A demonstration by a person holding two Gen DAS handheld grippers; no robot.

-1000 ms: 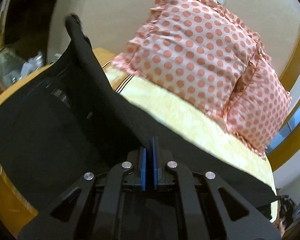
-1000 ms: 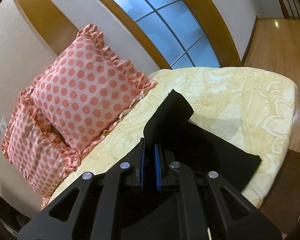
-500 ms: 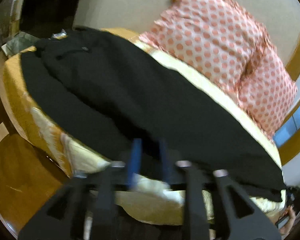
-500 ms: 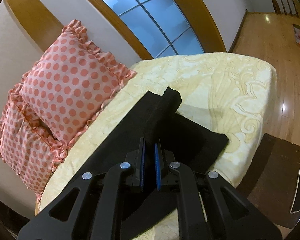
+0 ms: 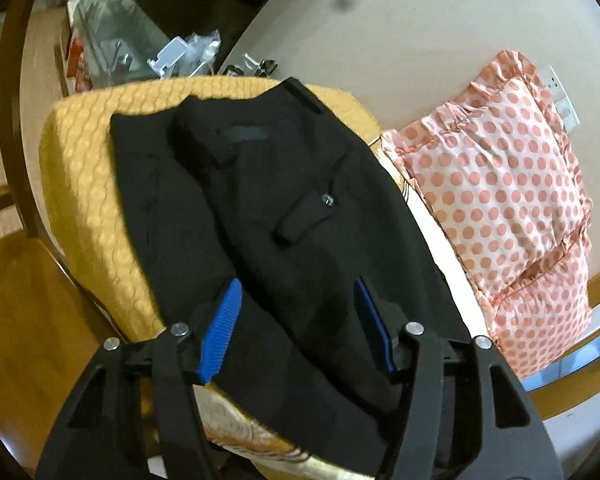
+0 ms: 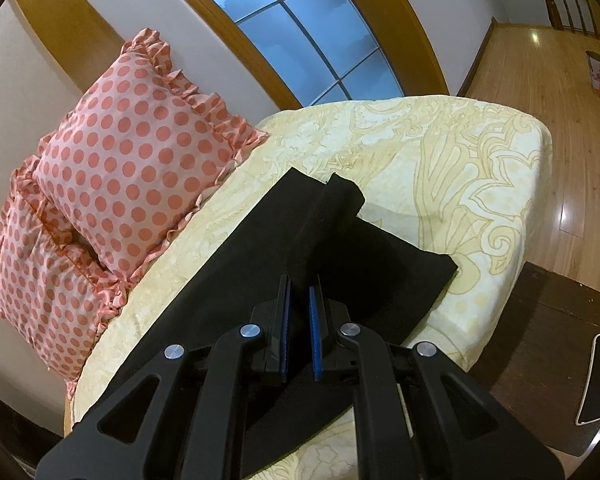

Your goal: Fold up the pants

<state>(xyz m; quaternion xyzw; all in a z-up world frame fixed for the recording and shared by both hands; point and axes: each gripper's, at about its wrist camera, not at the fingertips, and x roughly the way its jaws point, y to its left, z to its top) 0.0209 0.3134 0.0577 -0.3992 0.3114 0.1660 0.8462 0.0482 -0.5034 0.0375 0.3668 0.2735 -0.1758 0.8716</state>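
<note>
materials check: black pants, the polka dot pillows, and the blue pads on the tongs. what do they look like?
Black pants: matte woven cloth, likely a suiting blend; no sheen, crisp flat edges, buttoned pocket flap.
Polka dot pillows: smooth, faintly glossy fabric, perhaps satin or polyester; soft highlights and ruffled trim.
Blue pads on the left tongs: ribbed, matte, probably rubber or soft plastic; the fine grooves suggest a grip surface.

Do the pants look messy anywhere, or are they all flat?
Mostly flat, but not at the leg end. There, the pants have a strip of cloth standing up in a ridge on the bed, because the right gripper pinches it.
</note>
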